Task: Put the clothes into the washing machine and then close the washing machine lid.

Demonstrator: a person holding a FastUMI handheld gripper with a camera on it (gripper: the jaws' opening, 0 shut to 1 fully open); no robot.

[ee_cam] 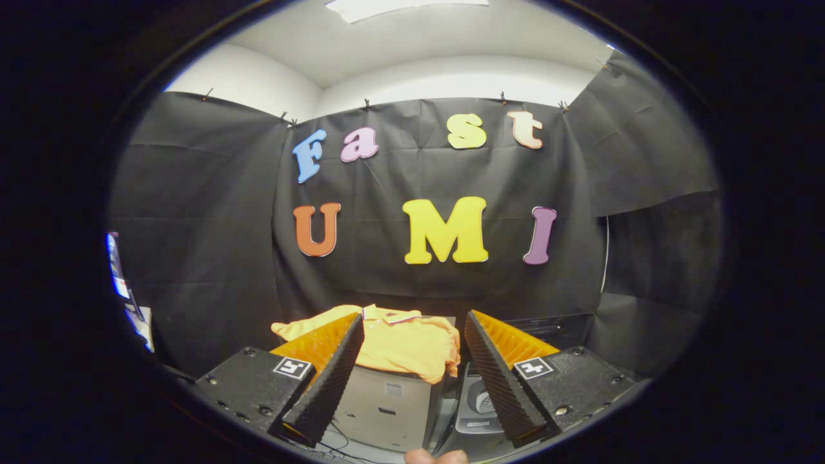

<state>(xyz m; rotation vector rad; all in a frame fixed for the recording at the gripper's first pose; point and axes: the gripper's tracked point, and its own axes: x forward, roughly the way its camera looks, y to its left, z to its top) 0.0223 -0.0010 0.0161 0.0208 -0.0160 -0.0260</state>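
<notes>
A fingertip (pixel 437 456) pokes in right under the gripper (pixel 412 322), whose fingers are spread wide with nothing between them. Just ahead sits a pale box-shaped unit (pixel 387 406), and beside it to the right what looks like the washing machine (pixel 480 409), though it's mostly hidden. The orange shirt (pixel 399 345) is draped on top of the pale unit, beyond the fingertips. Black cloth wall (pixel 206 245) behind everything.
</notes>
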